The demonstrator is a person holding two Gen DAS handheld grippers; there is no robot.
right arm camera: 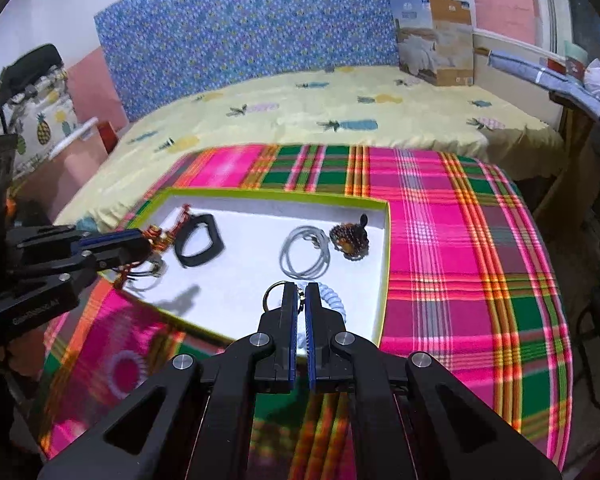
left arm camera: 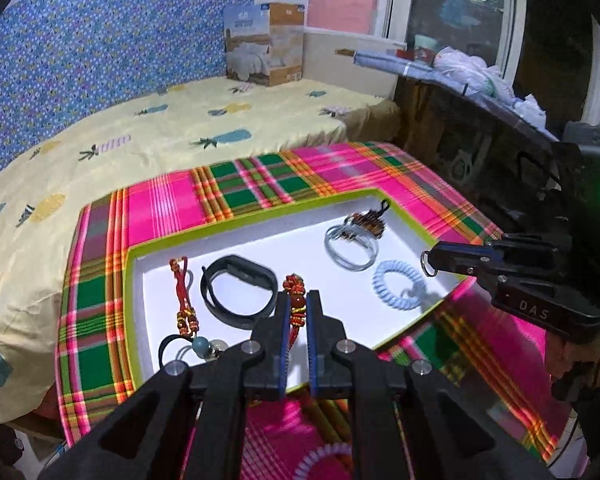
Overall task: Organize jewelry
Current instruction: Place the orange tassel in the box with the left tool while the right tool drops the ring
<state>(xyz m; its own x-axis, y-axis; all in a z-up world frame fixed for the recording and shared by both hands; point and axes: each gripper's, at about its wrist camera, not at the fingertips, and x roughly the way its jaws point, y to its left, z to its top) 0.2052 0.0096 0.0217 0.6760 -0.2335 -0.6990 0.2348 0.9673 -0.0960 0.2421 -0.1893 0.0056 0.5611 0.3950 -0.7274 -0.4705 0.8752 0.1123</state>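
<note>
1. A table under a pink, green and orange plaid cloth (left arm camera: 172,200) stands against a bed with a yellow pineapple-print sheet (left arm camera: 180,120); a blue patterned headboard (left arm camera: 100,40) rises behind it.
2. Nearest, on the cloth outside the tray, lies one pale coiled hair tie (left arm camera: 324,454), seen below the left gripper.
3. Two grippers are in view. The left gripper (left arm camera: 298,300) is closed narrow on one red knotted cord charm (left arm camera: 294,286), which hangs between its blue pads over the tray's near part.
4. The right gripper (right arm camera: 300,294) is pinched almost fully together on one small metal key ring (right arm camera: 274,294), whose loop sticks out to the left of the tips, over the tray's near edge.
5. One shallow tray (left arm camera: 236,222) with a lime-green rim and white floor sits on the cloth.
6. In the tray, toward the near left: one second red cord charm (left arm camera: 182,292), and one dark elastic with two beads (left arm camera: 200,346).
7. Middle: one black watch-style band (left arm camera: 238,290) and one light-blue coiled hair tie (left arm camera: 398,282).
8. Farther back: clear grey bangles (left arm camera: 350,246), their number unclear as they overlap, touching one brown beaded piece (left arm camera: 370,220) with a dark loop.
9. Farthest, one printed cardboard box (left arm camera: 266,44) stands on the bed by the window.
</note>
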